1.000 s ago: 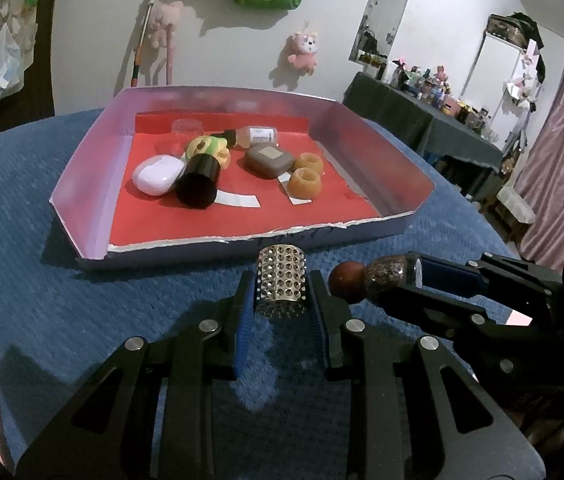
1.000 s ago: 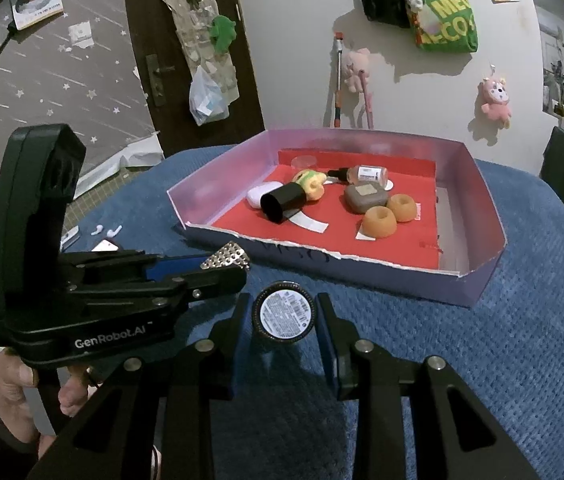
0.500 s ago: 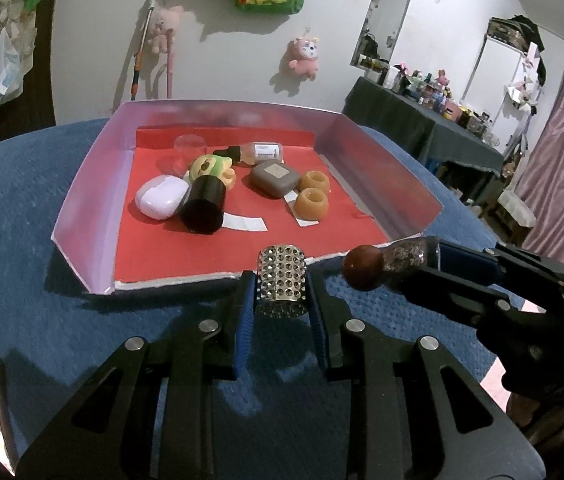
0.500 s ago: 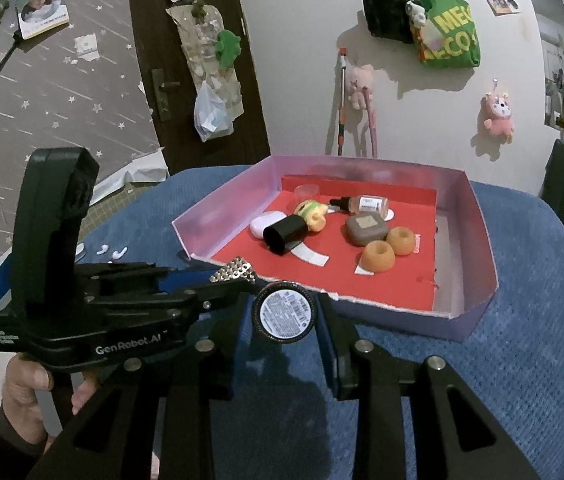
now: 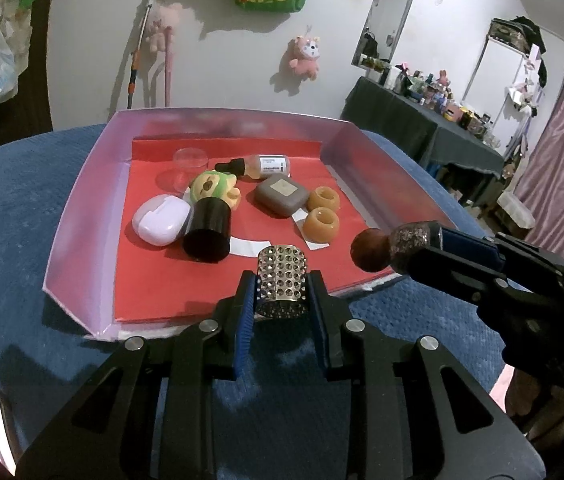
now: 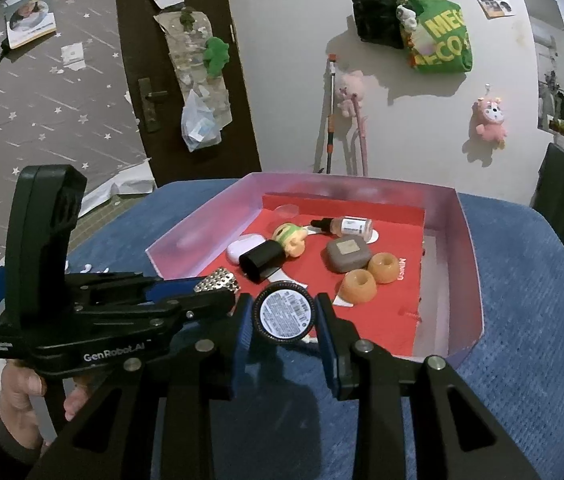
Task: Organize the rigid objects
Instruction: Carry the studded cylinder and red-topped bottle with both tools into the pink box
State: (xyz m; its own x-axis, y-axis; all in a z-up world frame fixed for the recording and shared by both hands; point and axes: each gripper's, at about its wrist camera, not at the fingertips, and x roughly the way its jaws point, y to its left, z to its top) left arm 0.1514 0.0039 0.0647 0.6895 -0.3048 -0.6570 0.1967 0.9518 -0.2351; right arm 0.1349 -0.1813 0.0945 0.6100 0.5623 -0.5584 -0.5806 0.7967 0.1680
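We hold 2 objects over the near edge of the pink tray [image 5: 82, 216], ready for deposit on its red liner.

1. The left gripper [image 5: 282, 300] has its jaws clamped on the studded metal cylinder [image 5: 282, 280], which stands upright between the blue pads above the near edge.
2. The right gripper [image 6: 284, 320] has its jaws clamped on the glitter bottle [image 6: 284, 314]; in the left wrist view its brown round cap [image 5: 370, 250] points toward the near right corner of the tray.
3. We judge the step in hand to be placement. Carry each object past the near wall before lowering, so that nothing catches the rim.
4. Aim for bare liner along the near edge. The black cylinder [image 5: 207, 236], the white case [image 5: 160, 220] and the 2 orange rings [image 5: 321, 224] fill the middle; keep clear of them.
5. Lower until the object rests on the liner, then part the jaws. Release 1 gripper at a time, since the 2 grippers sit close together.

Legible writing: "GenRobot.AI" on the left gripper body [image 6: 114, 356]; "MEG" over "ECOS" on the green bag [image 6: 440, 38] on the wall. The bottle's base label [image 6: 286, 314] and the dropper bottle [image 5: 260, 166] label are too small to read.
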